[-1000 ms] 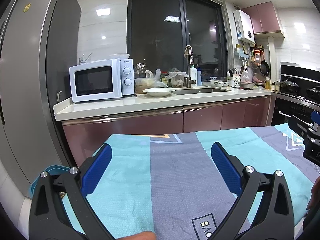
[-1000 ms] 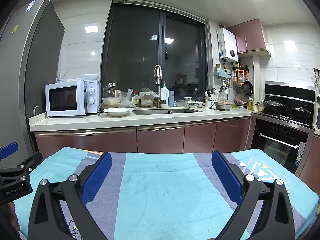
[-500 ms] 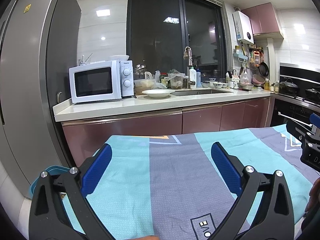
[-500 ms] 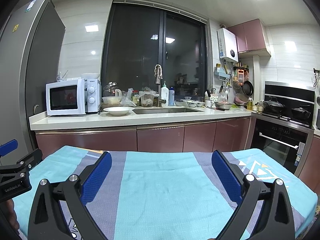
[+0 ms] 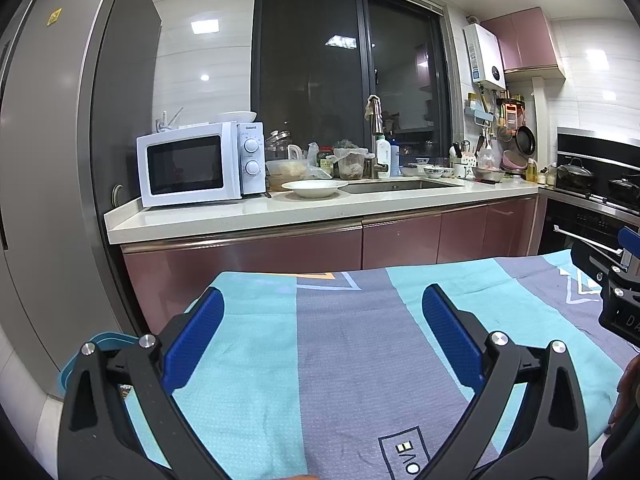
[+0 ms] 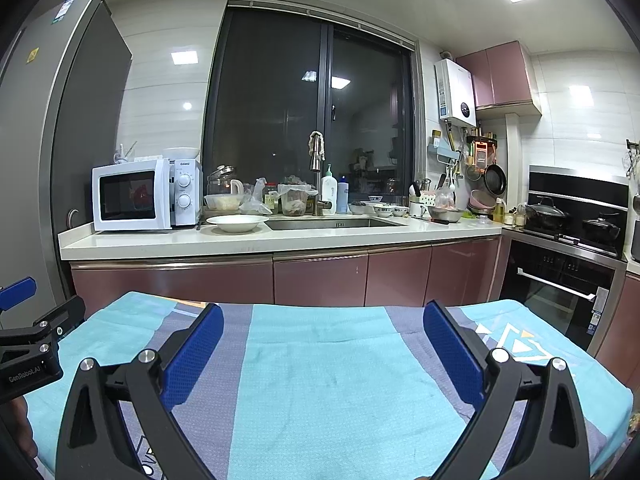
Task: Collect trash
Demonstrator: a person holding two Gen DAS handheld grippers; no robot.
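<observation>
My left gripper (image 5: 322, 308) is open and empty, held above a table covered with a teal and grey cloth (image 5: 344, 344). My right gripper (image 6: 323, 324) is open and empty above the same cloth (image 6: 332, 376). The right gripper also shows at the right edge of the left wrist view (image 5: 616, 276), and the left gripper at the left edge of the right wrist view (image 6: 28, 340). A blue bin (image 5: 86, 354) with something inside stands on the floor left of the table, partly hidden behind my left finger. No loose trash shows on the cloth.
A kitchen counter (image 6: 280, 240) runs behind the table with a white microwave (image 6: 140, 196), a white bowl (image 6: 237, 223), a sink (image 6: 336, 223) and bottles. A grey fridge (image 5: 52, 160) stands at the left. An oven and stove (image 6: 568, 256) stand at the right.
Both grippers have drifted slightly; the scene has shifted a little in both views. Both stay open and empty.
</observation>
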